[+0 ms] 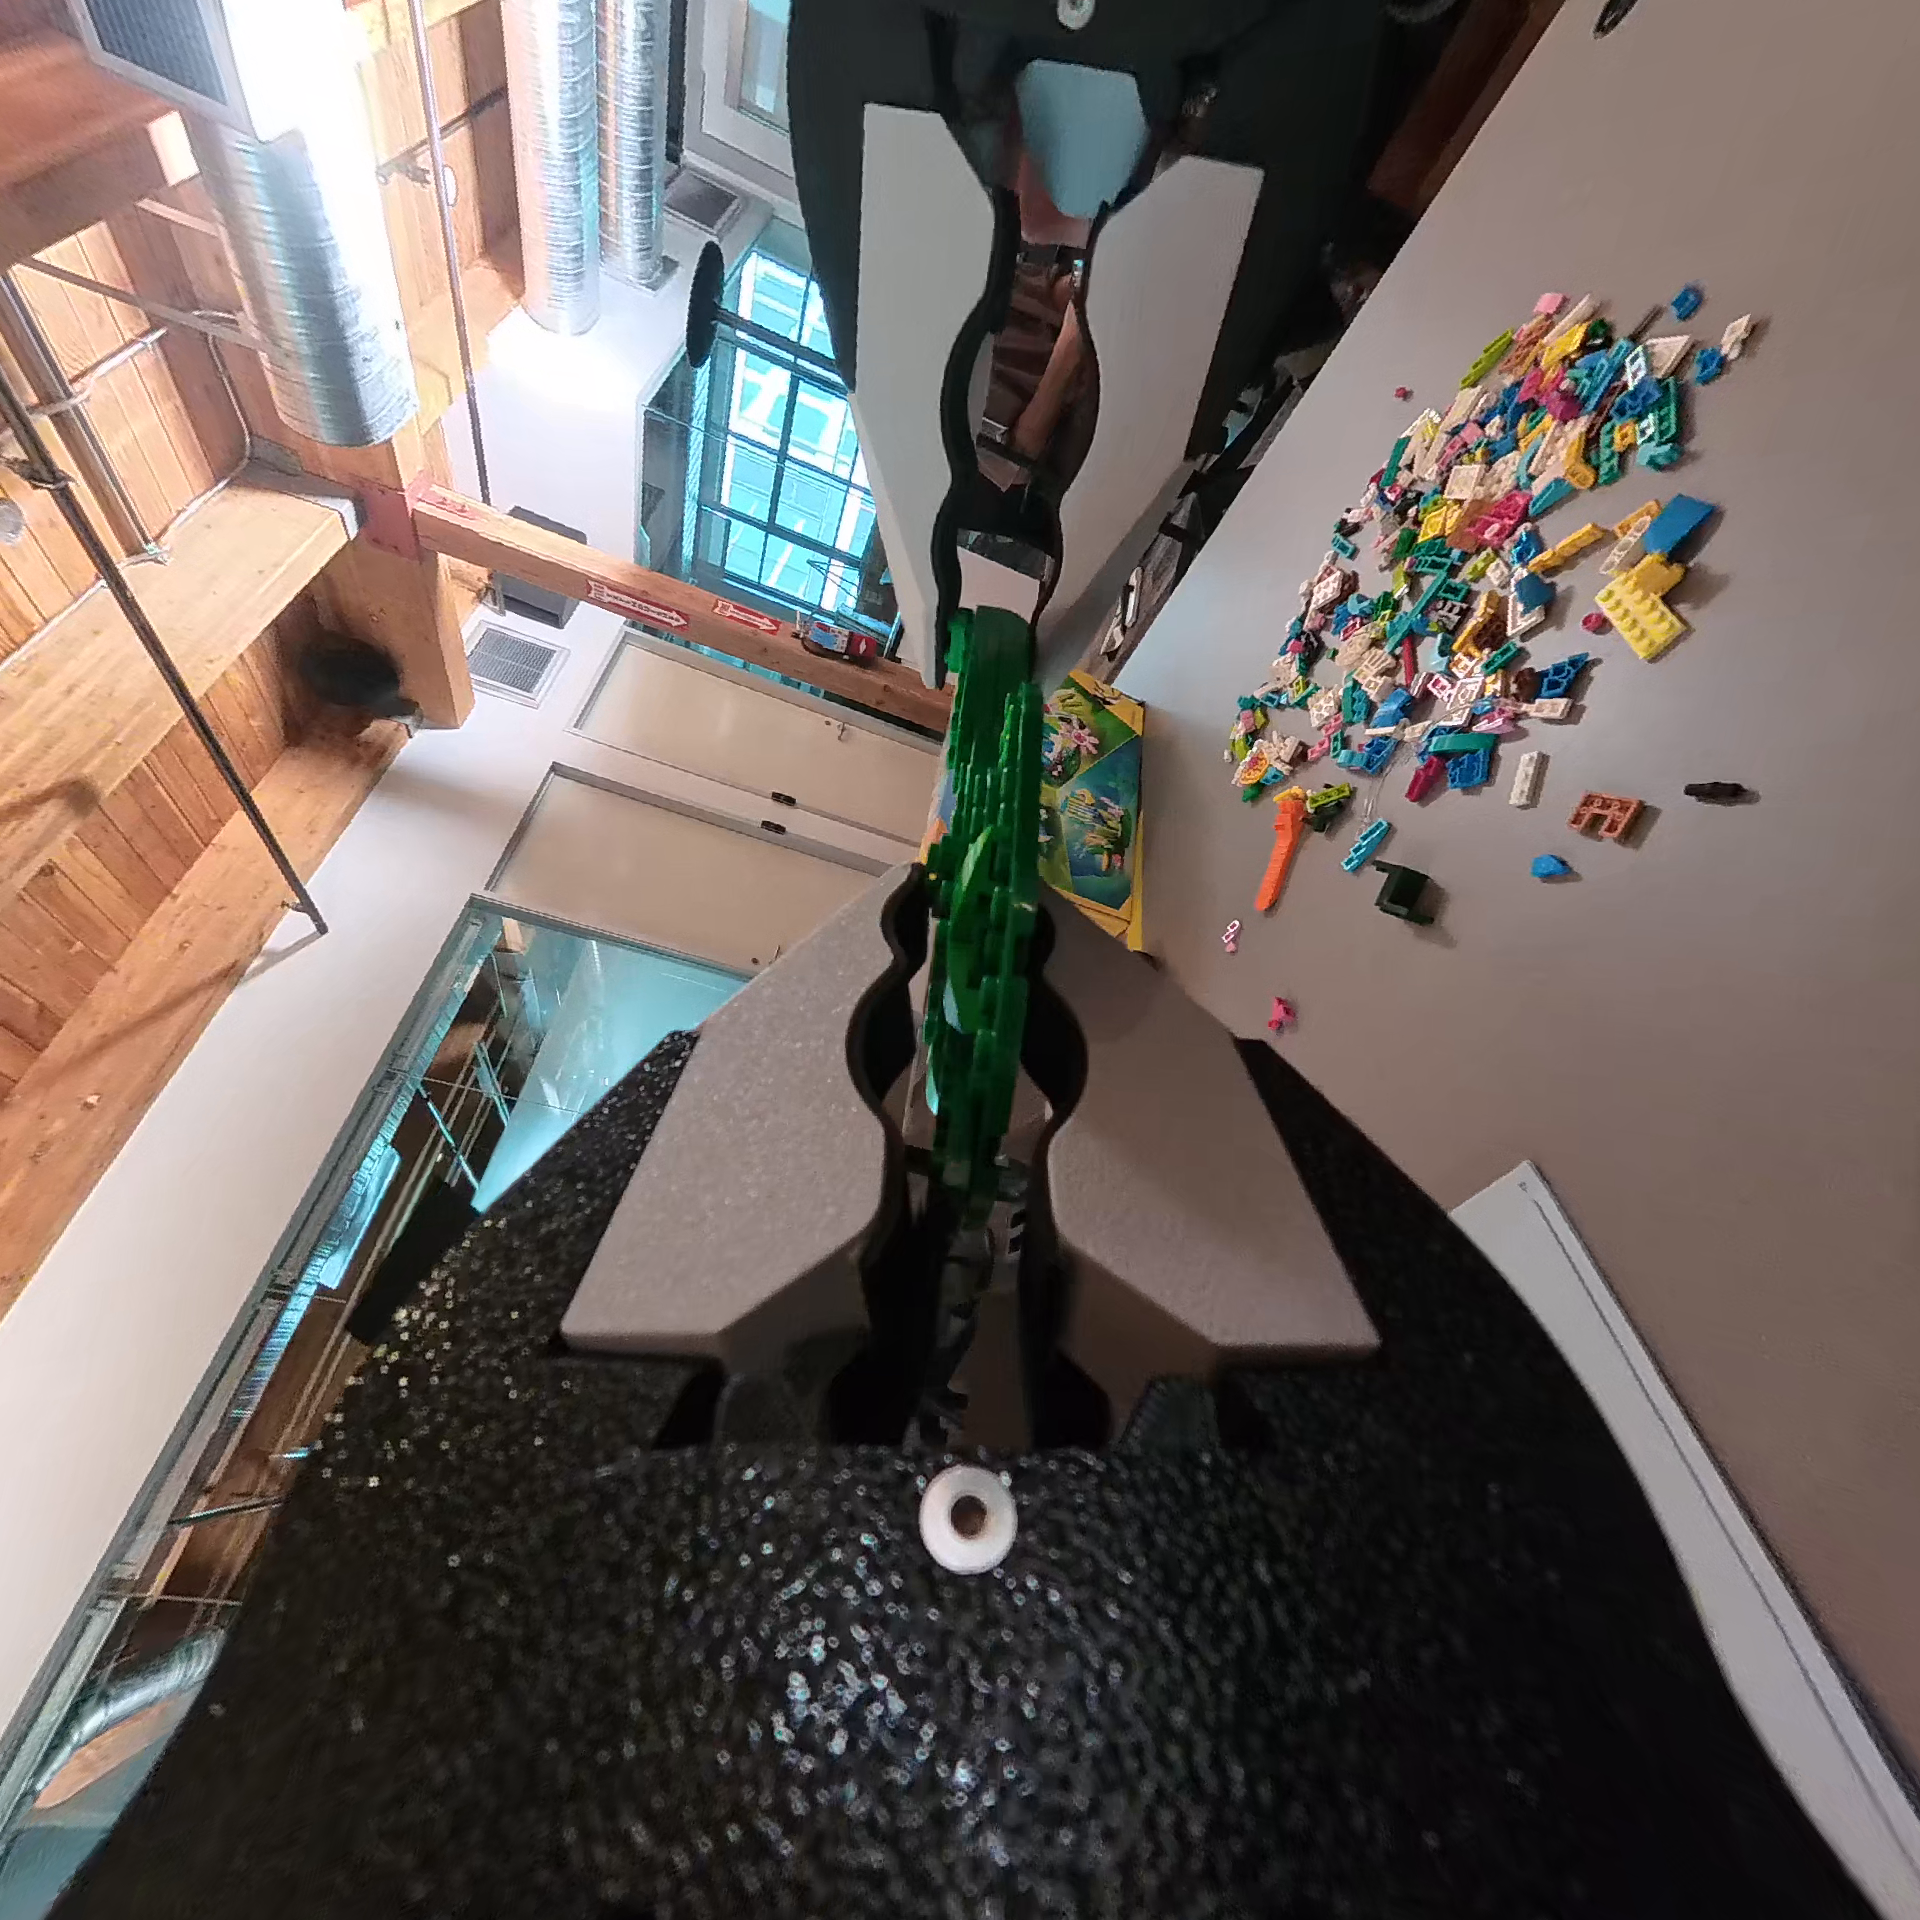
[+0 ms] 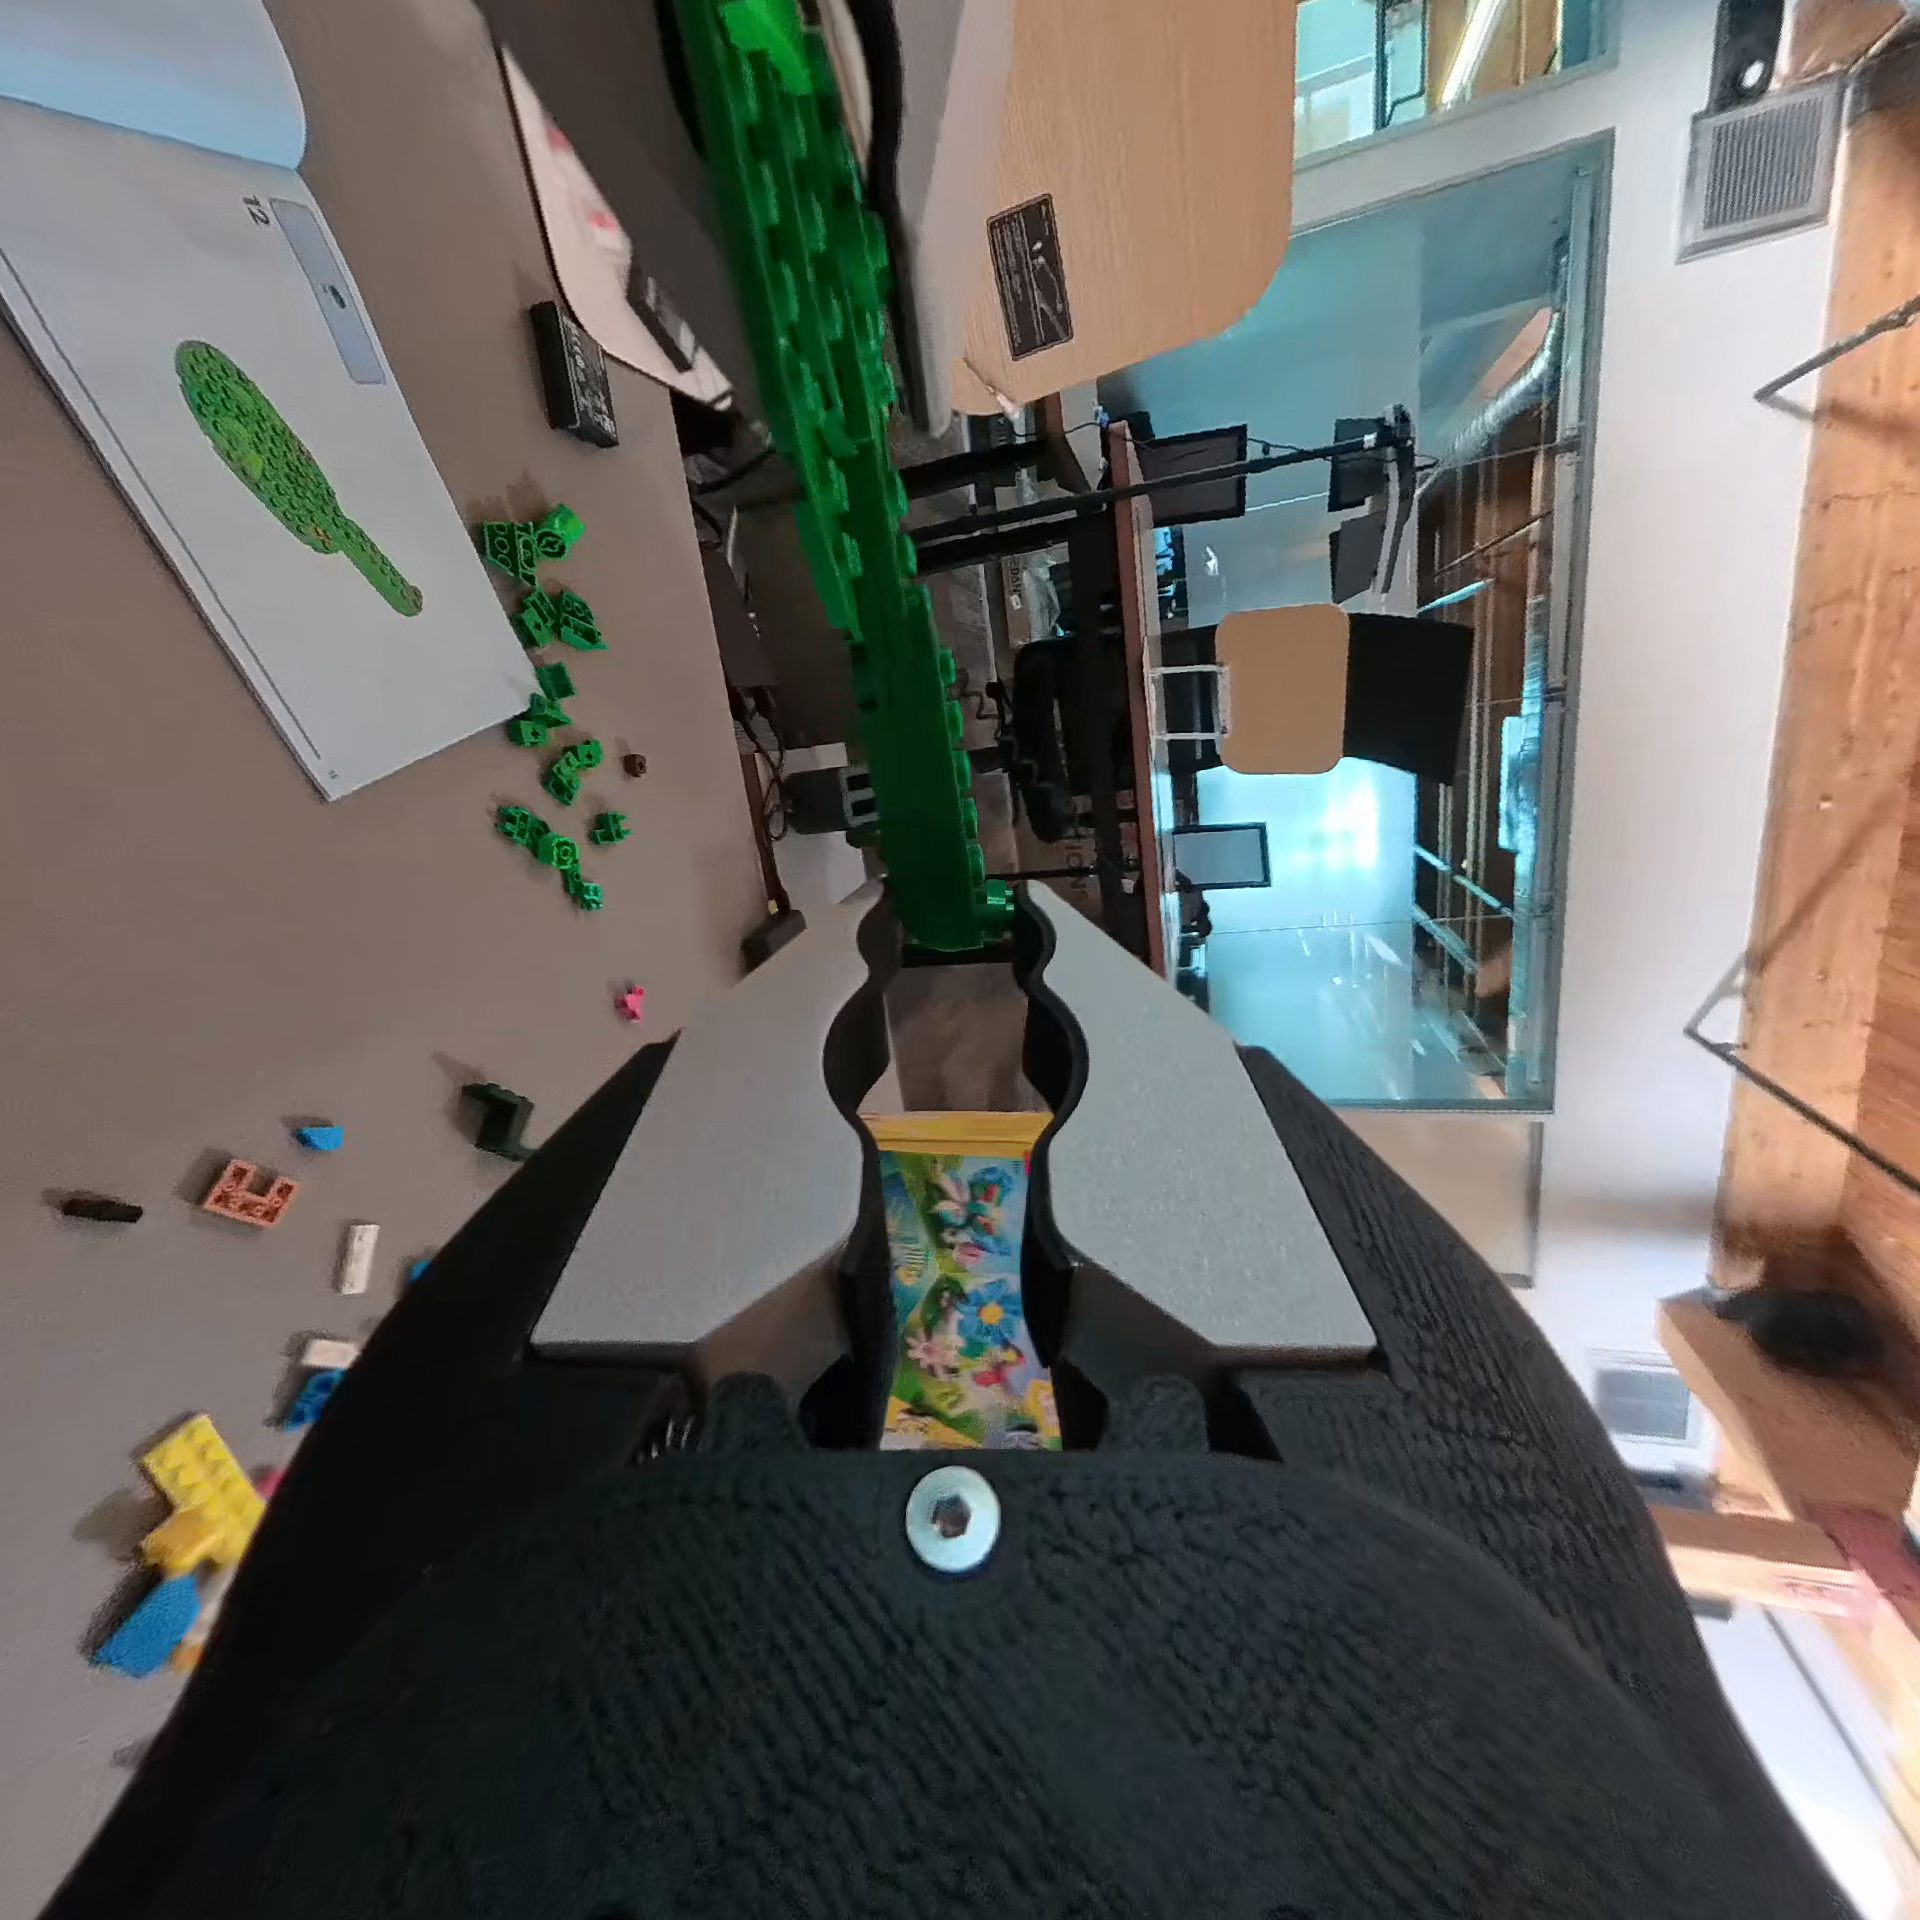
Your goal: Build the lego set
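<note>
Grey tabletop point(image 1: 1558, 1039) lies below. Flat green studded brick assembly point(image 1: 987, 883) is held edge-on in the air, long axis spanning both grippers: left gripper point(image 1: 982, 935) clamps one end, right gripper point(image 2: 951, 920) the other.

The green plate point(image 1: 982, 831) is glossy studded plastic; the table point(image 1: 1558, 987) looks smooth and matt, the booklet point(image 2: 312, 540) is paper.

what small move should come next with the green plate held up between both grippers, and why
Probably lower the green plate assembly flat onto the table. Both the left gripper and the right gripper clamp it edge-on in the air, so no hand is free for the loose green pieces beside the instruction booklet.
</note>
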Available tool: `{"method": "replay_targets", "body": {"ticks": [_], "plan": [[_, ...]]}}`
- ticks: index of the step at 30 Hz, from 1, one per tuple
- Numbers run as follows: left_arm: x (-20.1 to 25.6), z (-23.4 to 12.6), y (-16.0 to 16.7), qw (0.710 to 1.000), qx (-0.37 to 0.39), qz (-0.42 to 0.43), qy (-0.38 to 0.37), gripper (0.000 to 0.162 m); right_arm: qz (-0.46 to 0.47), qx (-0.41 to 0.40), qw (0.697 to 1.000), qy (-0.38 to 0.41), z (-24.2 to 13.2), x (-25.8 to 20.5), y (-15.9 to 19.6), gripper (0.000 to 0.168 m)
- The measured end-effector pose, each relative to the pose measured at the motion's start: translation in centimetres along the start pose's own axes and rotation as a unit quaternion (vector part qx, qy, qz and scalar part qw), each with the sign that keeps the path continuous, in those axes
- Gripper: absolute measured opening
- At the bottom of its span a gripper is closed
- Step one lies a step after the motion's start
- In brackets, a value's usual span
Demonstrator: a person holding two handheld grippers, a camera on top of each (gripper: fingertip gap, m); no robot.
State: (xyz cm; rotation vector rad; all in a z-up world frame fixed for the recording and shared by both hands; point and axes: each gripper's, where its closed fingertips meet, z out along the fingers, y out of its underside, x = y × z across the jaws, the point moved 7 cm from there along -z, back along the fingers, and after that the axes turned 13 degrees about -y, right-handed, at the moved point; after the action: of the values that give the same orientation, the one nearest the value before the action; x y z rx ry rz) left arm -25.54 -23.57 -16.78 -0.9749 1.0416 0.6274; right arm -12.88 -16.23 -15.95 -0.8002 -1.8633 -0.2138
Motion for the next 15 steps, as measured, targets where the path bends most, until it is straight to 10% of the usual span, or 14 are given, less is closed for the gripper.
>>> {"method": "replay_targets", "body": {"ticks": [11, 15], "plan": [[-0.27, -0.20, -0.63, 1.000, 0.005, 0.017, -0.005, 0.012, -0.115, -0.038, 0.992, 0.032, -0.46, -0.42, -0.24, 0.016], [0.10, -0.22, -0.37, 1.000, 0.001, 0.012, 0.000, 0.012, -0.025, 0.012, 1.000, 0.005, -0.26, -0.40, 0.07, 0.018]]}}
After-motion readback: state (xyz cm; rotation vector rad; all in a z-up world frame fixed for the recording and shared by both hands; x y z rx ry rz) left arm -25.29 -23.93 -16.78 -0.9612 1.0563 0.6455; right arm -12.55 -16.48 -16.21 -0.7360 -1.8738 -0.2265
